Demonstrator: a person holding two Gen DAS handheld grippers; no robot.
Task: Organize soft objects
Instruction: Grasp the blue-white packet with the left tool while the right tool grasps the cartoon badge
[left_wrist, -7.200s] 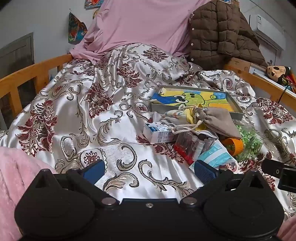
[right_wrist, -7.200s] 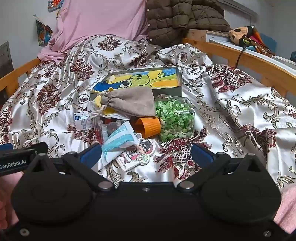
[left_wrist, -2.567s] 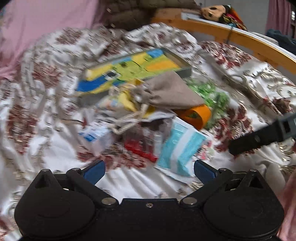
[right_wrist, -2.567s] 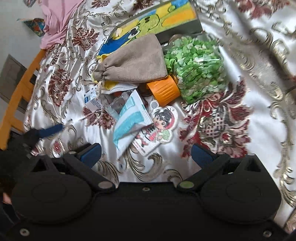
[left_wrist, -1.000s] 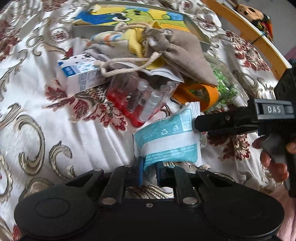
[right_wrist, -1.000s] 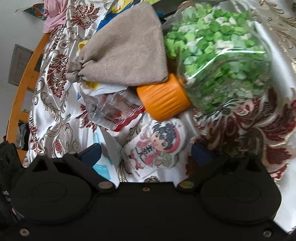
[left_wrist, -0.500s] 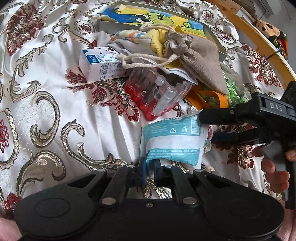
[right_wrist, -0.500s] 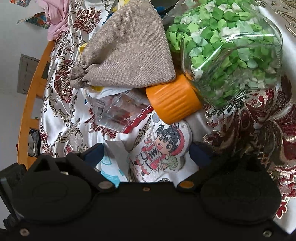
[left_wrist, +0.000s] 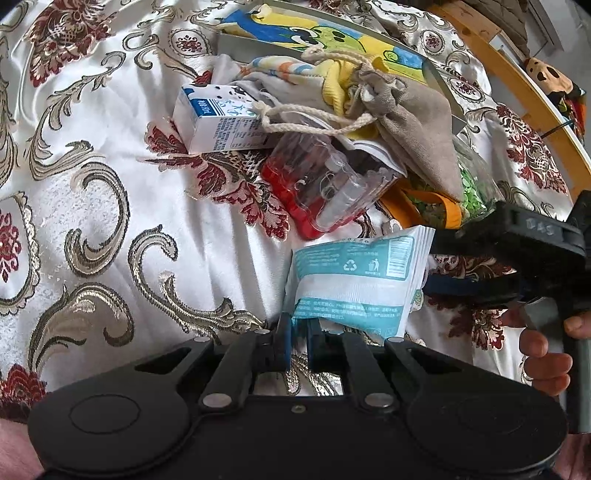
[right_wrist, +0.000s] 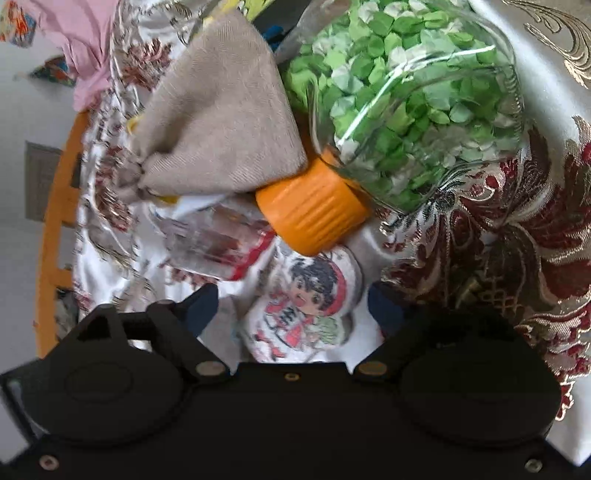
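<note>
My left gripper (left_wrist: 298, 341) is shut on the near corner of a teal and white soft packet (left_wrist: 356, 282) and holds it just above the patterned bedspread. My right gripper (right_wrist: 295, 304) is open, its fingers on either side of a small cartoon-boy cushion (right_wrist: 303, 306) that lies on the bed. The right gripper also shows in the left wrist view (left_wrist: 476, 262), right of the packet. A beige drawstring pouch (left_wrist: 413, 125) (right_wrist: 221, 122) lies on the pile behind, over a yellow striped cloth (left_wrist: 325, 74).
A jar of green paper stars with an orange lid (right_wrist: 410, 96) lies beside the cushion. A clear and red plastic case (left_wrist: 325, 192), a small milk carton (left_wrist: 218, 118) and a colourful picture box (left_wrist: 325, 40) lie around the pouch. A wooden bed rail (left_wrist: 517, 92) runs at the right.
My left gripper, shut on the packet, has drawn it back from the pile. My right gripper has come down closer around the cartoon cushion.
</note>
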